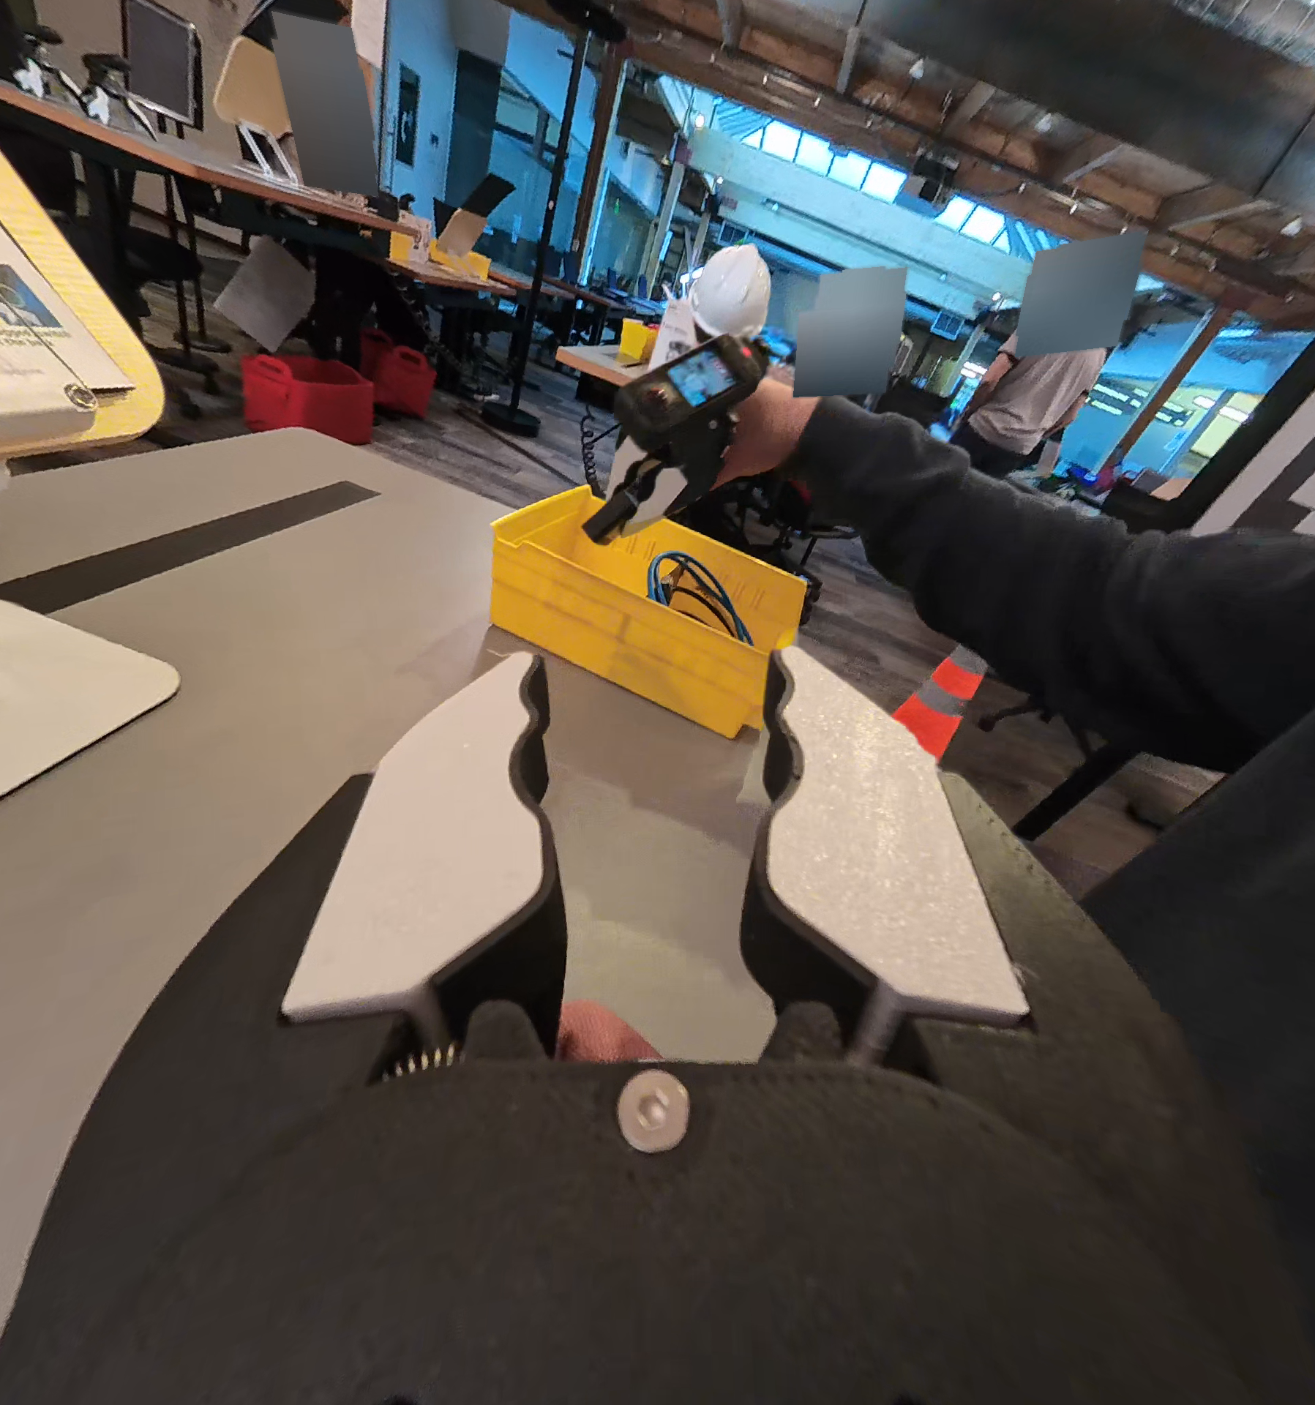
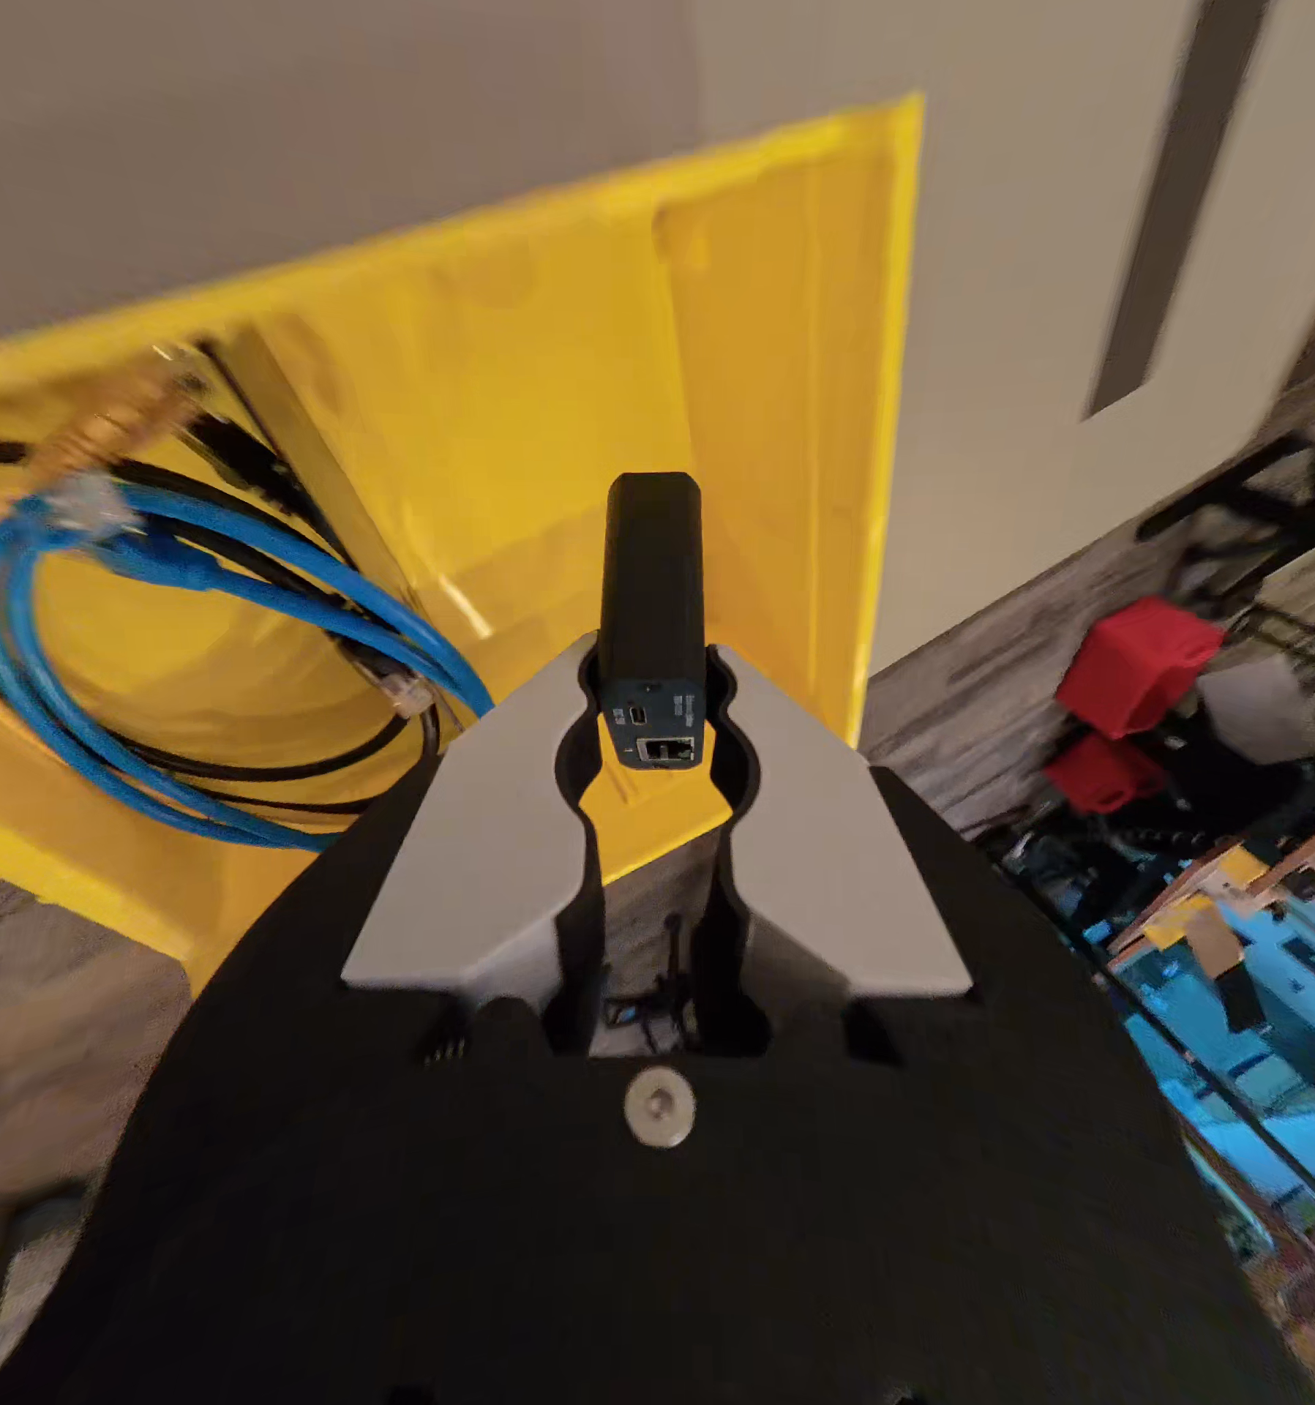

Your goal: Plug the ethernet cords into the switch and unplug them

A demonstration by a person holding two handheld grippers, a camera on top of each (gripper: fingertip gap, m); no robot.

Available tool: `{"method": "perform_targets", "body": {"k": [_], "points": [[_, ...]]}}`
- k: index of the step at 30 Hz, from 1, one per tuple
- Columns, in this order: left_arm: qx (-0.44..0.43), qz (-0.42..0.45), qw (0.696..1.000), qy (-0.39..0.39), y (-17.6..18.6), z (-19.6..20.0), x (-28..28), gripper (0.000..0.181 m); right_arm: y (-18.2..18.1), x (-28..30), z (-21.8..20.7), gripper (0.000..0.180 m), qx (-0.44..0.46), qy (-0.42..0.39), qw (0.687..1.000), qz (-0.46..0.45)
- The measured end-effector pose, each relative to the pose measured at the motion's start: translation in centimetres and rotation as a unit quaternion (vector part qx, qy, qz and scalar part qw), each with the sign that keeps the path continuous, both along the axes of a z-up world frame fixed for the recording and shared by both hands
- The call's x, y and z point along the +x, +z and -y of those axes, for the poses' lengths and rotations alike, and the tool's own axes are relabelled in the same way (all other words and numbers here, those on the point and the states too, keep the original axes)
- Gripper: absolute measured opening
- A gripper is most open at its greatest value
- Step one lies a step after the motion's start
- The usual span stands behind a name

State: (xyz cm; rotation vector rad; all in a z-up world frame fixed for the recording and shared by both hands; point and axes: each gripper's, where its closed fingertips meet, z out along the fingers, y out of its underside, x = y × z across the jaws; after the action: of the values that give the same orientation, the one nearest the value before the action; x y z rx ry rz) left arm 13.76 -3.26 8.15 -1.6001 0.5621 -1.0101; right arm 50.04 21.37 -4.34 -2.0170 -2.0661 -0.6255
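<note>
My right gripper [image 2: 650, 669] is shut on a small black switch [image 2: 650, 601] and holds it above the yellow bin [image 2: 783, 365]. The switch's port end faces the camera. Coiled blue ethernet cords [image 2: 205, 578] and black cords [image 2: 259, 768] lie in the bin to the left. In the left wrist view my right gripper [image 1: 620, 517] hangs over the far end of the yellow bin [image 1: 601, 608], where a blue cord [image 1: 696, 578] shows. My left gripper [image 1: 654, 684] is open and empty, low over the grey table [image 1: 259, 684], just in front of the bin.
A white stand base [image 1: 46, 699] with a yellow-edged board [image 1: 23, 304] is at the table's left. The table edge runs just right of the bin; an orange cone [image 1: 943, 699] and red bins [image 1: 304, 395] stand on the floor. People stand in the background. Left tips to right tips: about 45 cm.
</note>
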Motion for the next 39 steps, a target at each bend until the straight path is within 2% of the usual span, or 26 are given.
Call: {"method": "perform_targets", "body": {"k": [1, 5, 9, 13, 22, 25, 29, 31, 34, 36, 39], "points": [[0.0, -0.008, 1.0, 0.003, -0.2, -0.1, 0.1, 0.054, -1.3, 0.8, -0.3, 0.022, -0.017, -0.009, 1.0, 0.019], [-0.004, -0.019, 1.0, 0.009, -0.6, -0.5, 0.0, 0.054, -5.1, 2.1, -2.4, 0.023, -0.033, -0.024, 0.997, 0.066], [-0.014, -0.017, 1.0, 0.015, -1.1, -0.9, -0.4, 0.054, -7.2, 2.9, -4.2, 0.022, -0.022, -0.027, 0.994, 0.101], [-0.018, -0.016, 1.0, 0.017, -1.4, -1.2, -0.7, 0.054, -8.9, 3.1, -4.0, 0.023, -0.043, -0.026, 0.992, 0.115], [-0.013, -0.023, 1.0, 0.013, -1.3, -1.2, -0.6, 0.054, -7.6, 2.6, -1.5, 0.034, -0.111, -0.033, 0.986, 0.118], [-0.007, -0.027, 1.0, 0.013, -1.0, -1.0, -0.6, 0.054, -7.3, 2.5, -0.4, 0.026, -0.137, -0.024, 0.984, 0.114], [0.0, -0.035, 0.999, 0.014, -0.5, -0.8, -0.6, 0.054, -6.8, 3.3, -0.4, 0.021, -0.129, -0.035, 0.983, 0.123], [0.008, -0.057, 0.998, 0.025, -0.2, -0.7, -1.1, 0.055, -5.3, 2.6, -1.3, 0.022, -0.093, -0.051, 0.992, 0.07], [0.03, -0.128, 0.988, 0.08, 1.1, -0.7, -3.8, 0.064, -1.3, 2.4, -2.2, 0.029, -0.021, -0.097, 0.994, -0.042], [0.044, -0.162, 0.976, 0.136, 2.8, -0.3, -7.2, 0.069, 1.6, 4.0, -2.4, 0.04, 0.026, -0.143, 0.984, -0.106], [0.047, -0.194, 0.949, 0.244, 4.9, 1.0, -14.6, 0.069, 3.6, 6.8, -1.8, 0.075, 0.054, -0.194, 0.953, -0.226]]}}
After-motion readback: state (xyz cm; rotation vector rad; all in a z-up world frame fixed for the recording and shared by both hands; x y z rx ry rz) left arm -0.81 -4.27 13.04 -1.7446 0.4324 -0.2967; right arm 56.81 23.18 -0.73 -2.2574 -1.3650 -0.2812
